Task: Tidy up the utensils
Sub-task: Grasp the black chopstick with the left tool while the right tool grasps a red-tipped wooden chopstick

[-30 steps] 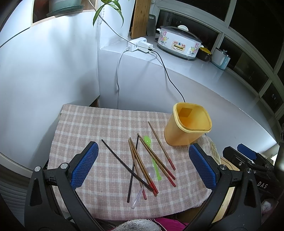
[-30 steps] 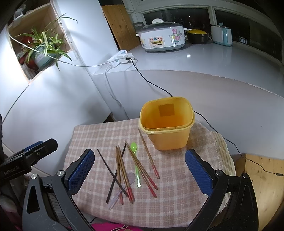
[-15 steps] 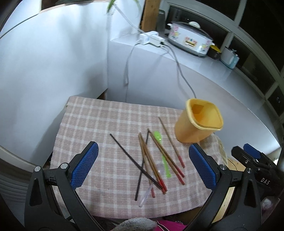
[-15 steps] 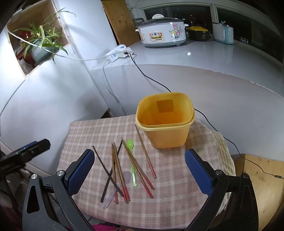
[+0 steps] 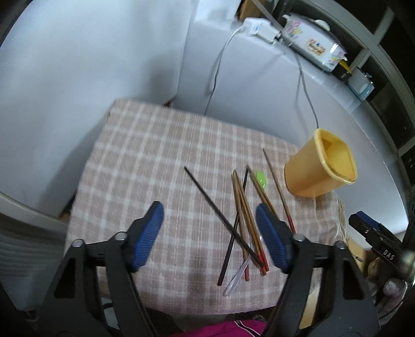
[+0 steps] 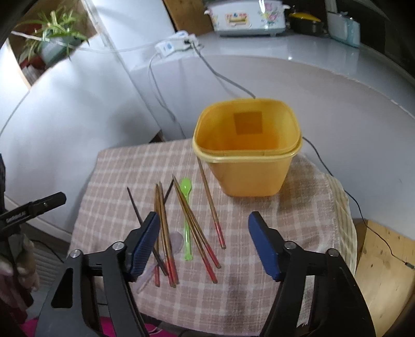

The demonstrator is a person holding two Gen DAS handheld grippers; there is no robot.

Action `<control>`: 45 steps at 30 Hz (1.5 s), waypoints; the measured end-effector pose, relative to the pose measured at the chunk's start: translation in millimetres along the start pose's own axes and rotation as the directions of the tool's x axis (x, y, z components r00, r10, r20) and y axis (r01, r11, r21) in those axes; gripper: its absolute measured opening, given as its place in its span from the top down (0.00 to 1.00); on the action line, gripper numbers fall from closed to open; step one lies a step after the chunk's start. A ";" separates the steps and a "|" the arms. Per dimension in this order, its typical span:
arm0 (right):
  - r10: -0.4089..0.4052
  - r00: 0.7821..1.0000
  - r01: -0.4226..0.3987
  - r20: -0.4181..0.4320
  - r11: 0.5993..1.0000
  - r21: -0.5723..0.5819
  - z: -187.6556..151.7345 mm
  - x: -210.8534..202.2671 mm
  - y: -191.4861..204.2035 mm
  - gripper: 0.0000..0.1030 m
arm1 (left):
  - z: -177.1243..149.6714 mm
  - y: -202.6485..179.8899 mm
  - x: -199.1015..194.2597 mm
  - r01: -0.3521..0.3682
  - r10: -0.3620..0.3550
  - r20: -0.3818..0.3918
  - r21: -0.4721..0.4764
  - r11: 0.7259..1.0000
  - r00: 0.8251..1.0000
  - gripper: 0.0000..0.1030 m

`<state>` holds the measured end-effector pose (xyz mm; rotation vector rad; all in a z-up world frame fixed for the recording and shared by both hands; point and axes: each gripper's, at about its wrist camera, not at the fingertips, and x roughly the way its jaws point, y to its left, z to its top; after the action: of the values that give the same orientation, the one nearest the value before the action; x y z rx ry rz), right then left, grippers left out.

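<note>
Several brown red-tipped chopsticks (image 5: 247,215) (image 6: 193,224), two dark chopsticks (image 5: 215,207) (image 6: 135,204), a green plastic spoon (image 6: 186,207) (image 5: 260,178) and a clear spoon (image 5: 237,277) (image 6: 173,241) lie loose on a pink checked cloth (image 5: 145,166) (image 6: 259,246). An empty yellow tub (image 5: 321,168) (image 6: 246,147) stands at the cloth's far right. My left gripper (image 5: 210,233) is open and empty above the dark chopsticks. My right gripper (image 6: 202,241) is open and empty above the red-tipped ends.
A white counter (image 6: 311,77) behind holds a flowered cooker (image 6: 243,15), a power strip (image 6: 173,45) and cables (image 6: 223,77). A white wall (image 5: 77,77) stands left. A potted plant (image 6: 54,39) sits in a niche. Wooden floor (image 6: 384,272) lies right.
Both grippers have moved forward and down toward the utensils. Their fingers stand noticeably closer together than before, still apart. The utensils and tub have not moved.
</note>
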<state>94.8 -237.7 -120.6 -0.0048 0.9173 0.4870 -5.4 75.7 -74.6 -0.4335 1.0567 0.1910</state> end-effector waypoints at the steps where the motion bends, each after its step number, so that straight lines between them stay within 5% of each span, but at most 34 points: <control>1: 0.002 1.000 -0.002 -0.013 1.000 -0.007 -0.7 3.7 -1.2 0.38 | -1.0 3.0 5.3 0.003 -0.003 -0.015 -0.009 1.000 1.000 0.36; 10: -0.007 0.991 0.000 -0.133 0.999 -0.054 -4.3 50.9 -9.2 0.68 | -13.1 14.9 52.6 0.039 -0.048 -0.141 -0.068 0.997 0.989 0.57; 16: -0.002 0.980 -0.005 -0.200 1.000 -0.031 -10.3 82.0 -15.2 0.79 | -14.1 17.1 81.8 0.057 -0.079 -0.197 -0.115 0.992 0.977 0.63; 45: -0.079 0.951 0.056 -0.299 0.995 -0.087 -22.2 147.6 -13.1 0.84 | -1.3 22.3 164.6 0.039 -0.117 -0.315 -0.244 0.969 0.942 0.64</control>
<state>158.1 -194.7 -249.4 -0.1857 1.1943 0.4651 65.5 86.4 -224.4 -0.7392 1.3477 0.1766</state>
